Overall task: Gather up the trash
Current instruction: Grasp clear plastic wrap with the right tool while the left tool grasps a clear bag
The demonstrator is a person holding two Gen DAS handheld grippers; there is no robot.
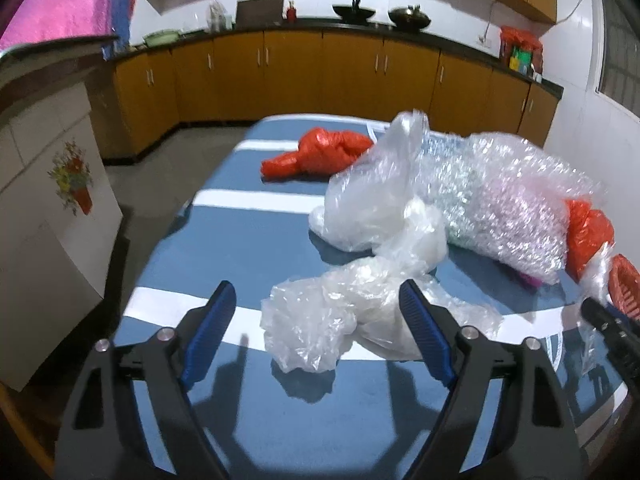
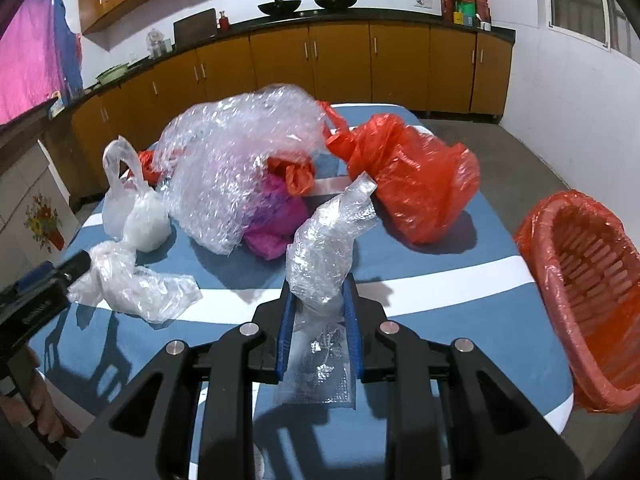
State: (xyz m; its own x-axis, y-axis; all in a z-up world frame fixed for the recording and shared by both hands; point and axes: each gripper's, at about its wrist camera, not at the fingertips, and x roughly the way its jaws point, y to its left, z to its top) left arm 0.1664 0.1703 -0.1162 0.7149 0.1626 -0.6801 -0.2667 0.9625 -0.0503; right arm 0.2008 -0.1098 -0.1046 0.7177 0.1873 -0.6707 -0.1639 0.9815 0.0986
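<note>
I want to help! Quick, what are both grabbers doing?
Left gripper: open, over a crumpled clear bag.
Right gripper: closed on a bubble wrap piece.

The 2 wrist views look low and close across the blue table (image 1: 224,236) toward the cabinets (image 2: 340,64), sharing its trash-strewn middle.

clear bubble wrap (image 2: 240,152): glossy, bumpy plastic
red bag (image 2: 416,184): shiny, crinkled film
red slatted basket (image 2: 592,280): smooth moulded plastic
blue striped desk (image 1: 248,240): matt
</note>
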